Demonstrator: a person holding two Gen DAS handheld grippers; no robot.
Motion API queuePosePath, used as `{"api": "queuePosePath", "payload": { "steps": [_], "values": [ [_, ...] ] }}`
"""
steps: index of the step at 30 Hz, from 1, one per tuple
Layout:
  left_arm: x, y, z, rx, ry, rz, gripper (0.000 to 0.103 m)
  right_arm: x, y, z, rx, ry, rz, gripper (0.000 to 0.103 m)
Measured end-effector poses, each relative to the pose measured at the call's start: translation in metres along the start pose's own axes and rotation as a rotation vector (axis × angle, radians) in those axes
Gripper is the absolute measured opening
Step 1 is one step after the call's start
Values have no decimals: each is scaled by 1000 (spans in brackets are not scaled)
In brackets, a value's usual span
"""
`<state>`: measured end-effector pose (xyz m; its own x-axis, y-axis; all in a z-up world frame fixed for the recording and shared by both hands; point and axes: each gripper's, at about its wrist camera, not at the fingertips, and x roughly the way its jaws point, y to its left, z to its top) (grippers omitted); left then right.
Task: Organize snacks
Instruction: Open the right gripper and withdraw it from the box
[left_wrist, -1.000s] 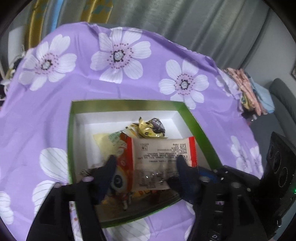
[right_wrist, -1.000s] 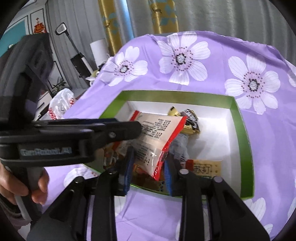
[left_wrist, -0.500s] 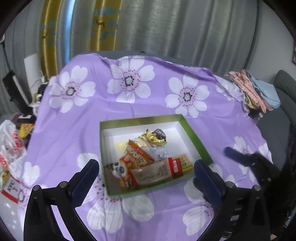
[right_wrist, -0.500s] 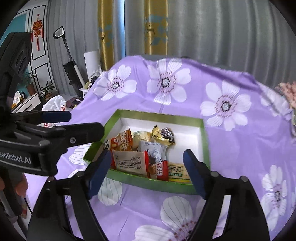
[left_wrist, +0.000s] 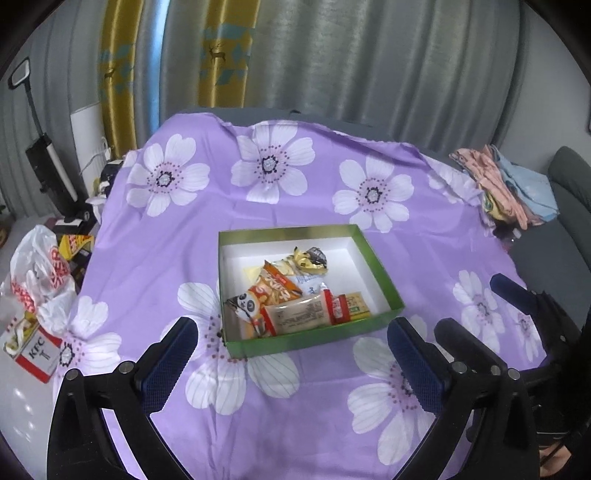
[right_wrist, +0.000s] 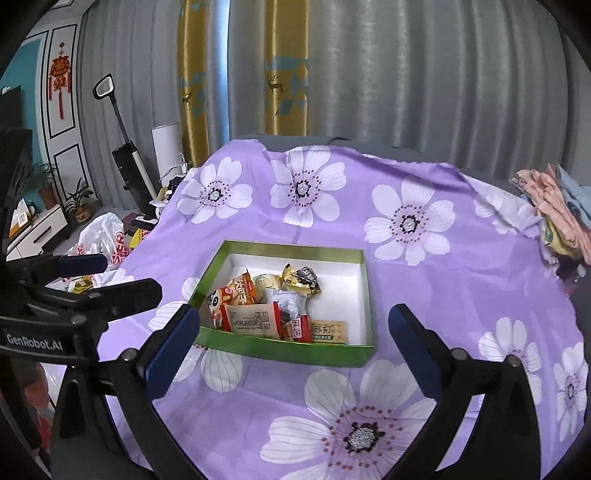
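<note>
Left tool (left_wrist: 291, 354): jaws wide, empty
Right tool (right_wrist: 291, 341): jaws still opening — nothing between
Box (left_wrist: 314, 339): one, just beyond both tools
Snack packets (left_wrist: 295, 295): about seven, inside

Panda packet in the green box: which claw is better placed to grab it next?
Probably left: the panda packet lies in the corner of the green box nearest the left claw, open and empty. The right claw, jaws opening with nothing between, sits farther across.

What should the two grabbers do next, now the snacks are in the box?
Probably just pull back and stop. Both the left gripper and right gripper hold nothing, the right one's jaws opening. Every snack in view lies inside the green box; none shows on the cloth.
</note>
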<state>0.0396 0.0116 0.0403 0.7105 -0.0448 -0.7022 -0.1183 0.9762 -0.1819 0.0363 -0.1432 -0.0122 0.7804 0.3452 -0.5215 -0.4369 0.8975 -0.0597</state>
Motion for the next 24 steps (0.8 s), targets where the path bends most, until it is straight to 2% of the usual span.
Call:
{"api": "queuePosePath", "payload": {
  "steps": [4, 10, 24],
  "values": [
    [-12, -4, 1, 14, -25, 23, 102, -10, 0, 5, -7, -3, -6, 103],
    [-28, -8, 9, 49, -64, 108, 102, -25, -1, 13, 0, -22, -11, 103],
    [-35, -11, 17, 54, -72, 121, 102, -35, 0, 22, -6, -37, -22, 103]
  ]
}}
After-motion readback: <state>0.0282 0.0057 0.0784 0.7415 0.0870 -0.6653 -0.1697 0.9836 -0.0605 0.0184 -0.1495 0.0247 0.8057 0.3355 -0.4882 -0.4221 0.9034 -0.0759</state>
